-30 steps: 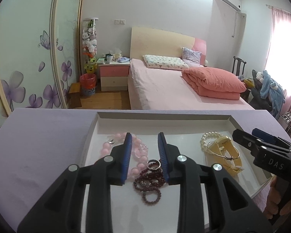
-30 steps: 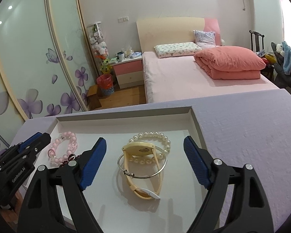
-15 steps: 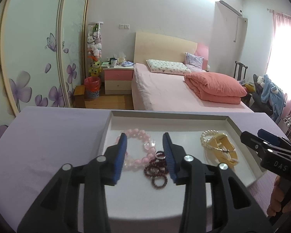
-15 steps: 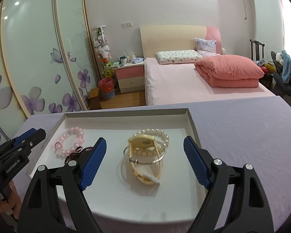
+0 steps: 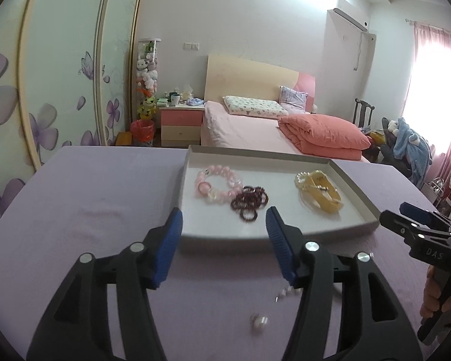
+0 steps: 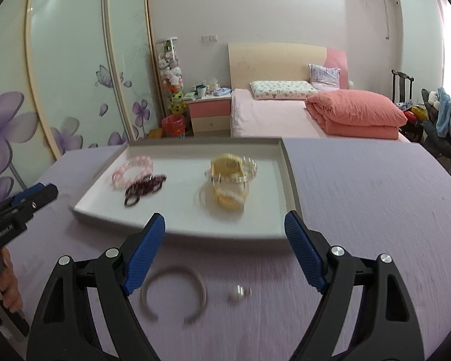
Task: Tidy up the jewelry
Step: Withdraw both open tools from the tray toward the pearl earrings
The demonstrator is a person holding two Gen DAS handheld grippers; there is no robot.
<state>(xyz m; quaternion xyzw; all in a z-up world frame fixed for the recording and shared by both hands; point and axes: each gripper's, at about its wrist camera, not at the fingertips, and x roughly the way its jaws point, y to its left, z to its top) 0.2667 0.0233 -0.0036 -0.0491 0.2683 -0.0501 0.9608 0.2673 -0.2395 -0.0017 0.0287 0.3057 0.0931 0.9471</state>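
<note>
From the left wrist, the left gripper [image 5: 224,231] hangs over the near rim of the white tray [image 5: 354,191], jaws apart and just widened, nothing between them. In the tray, a pink bead bracelet [image 5: 216,183] lies at about 11 o'clock from the gripper, a dark red bead bracelet [image 5: 249,201] touching it at 12, and a yellow watch [image 5: 321,192] over a pearl bracelet at 2. A small pearl piece [image 5: 259,321] lies loose on the purple desk [image 5: 90,210] at 6 o'clock. From the right wrist, the right gripper [image 6: 224,234] stands wide and empty above the desk, a silver open bangle [image 6: 173,293] at 7 o'clock and the pearl piece [image 6: 237,294] at 6. The next pick is probably one of these strays: centre one gripper over the bangle's band, close on the metal rather than across the hoop, lift clear of the rim, and set it in bare tray floor beside the watch.
</note>
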